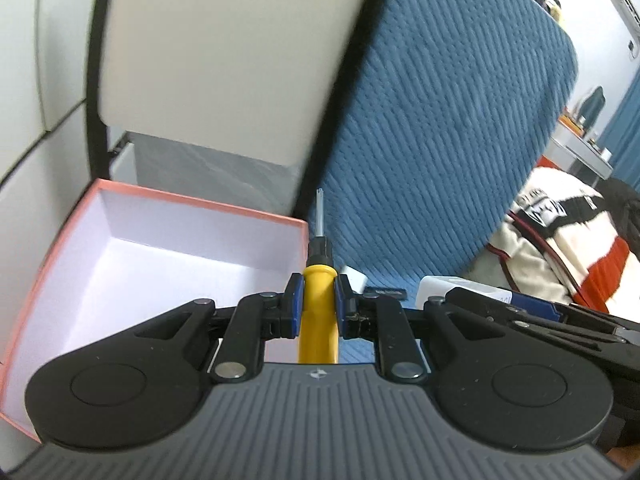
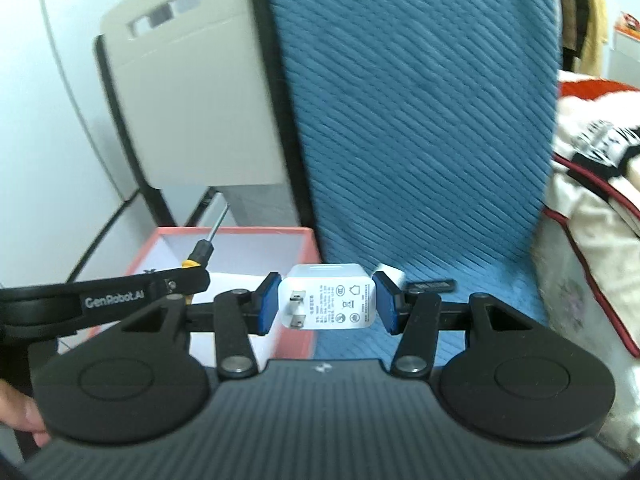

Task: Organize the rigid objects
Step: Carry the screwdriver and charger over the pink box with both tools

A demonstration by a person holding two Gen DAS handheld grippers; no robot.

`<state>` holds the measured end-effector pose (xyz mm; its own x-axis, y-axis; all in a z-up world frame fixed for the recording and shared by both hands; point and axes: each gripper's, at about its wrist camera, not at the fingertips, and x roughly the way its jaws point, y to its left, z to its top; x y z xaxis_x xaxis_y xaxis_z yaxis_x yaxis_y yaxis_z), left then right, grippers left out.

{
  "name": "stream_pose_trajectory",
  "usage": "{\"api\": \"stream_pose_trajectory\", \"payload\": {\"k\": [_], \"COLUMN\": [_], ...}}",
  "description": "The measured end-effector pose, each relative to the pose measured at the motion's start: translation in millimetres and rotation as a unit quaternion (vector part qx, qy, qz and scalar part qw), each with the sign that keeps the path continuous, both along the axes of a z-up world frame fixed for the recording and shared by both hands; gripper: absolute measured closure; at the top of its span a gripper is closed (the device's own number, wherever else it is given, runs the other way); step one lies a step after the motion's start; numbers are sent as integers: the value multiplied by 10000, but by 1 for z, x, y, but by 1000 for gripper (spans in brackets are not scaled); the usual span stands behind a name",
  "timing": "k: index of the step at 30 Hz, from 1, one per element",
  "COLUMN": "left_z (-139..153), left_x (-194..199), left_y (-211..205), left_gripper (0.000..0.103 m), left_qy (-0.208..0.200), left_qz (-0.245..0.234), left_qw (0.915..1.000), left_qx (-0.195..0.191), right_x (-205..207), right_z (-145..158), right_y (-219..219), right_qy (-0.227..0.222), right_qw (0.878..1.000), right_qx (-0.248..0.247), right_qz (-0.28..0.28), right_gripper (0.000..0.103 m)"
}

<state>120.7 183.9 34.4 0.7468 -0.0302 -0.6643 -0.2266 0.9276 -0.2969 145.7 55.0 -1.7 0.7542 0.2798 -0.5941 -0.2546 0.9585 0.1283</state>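
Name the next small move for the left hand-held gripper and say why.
Probably shift the left hand-held gripper left over the pink box and release. Its pads are shut on the yellow screwdriver, which hangs at the box's right wall, while the box interior looks empty.

Blue ribbed chair back [image 2: 420, 120], white wall [image 2: 24, 80]

A lived-in bedroom: rumpled blanket [image 1: 560, 240]; blue knitted throw [image 1: 440, 120]; wall air conditioner [image 1: 624, 8]

Box [image 1: 120, 264] left of blanket [image 1: 440, 140] — charger [image 2: 326, 298] betw. right tool's [image 2: 327, 300] pads.
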Motion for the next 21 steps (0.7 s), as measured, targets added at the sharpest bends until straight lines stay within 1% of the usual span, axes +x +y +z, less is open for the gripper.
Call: {"api": "stream_pose_trajectory", "payload": {"k": [4,7,14,21], "left_z": [0,-8,-45,-85], "left_x": [-12,-22,-37,-42], "left_y": [30,52,91,120], "left_gripper": [84,84,84,84], "left_qy": [33,111,427,794], "left_qz": [217,366,574,679], "left_qw": [9998,9993,9973,9942], "left_qx": [17,-29,-169,-265], "right_x": [1,1,1,7], "right_z": [-1,-9,-46,-83], "right_y": [29,53,97,126], "right_qy": [-5,74,416,782], "right_qw": [9997,9990,9963,9925], "right_qx": [-31,-71,-237,-414], "right_qz": [258,429,718,848], "right_gripper": [50,50,50,50]}}
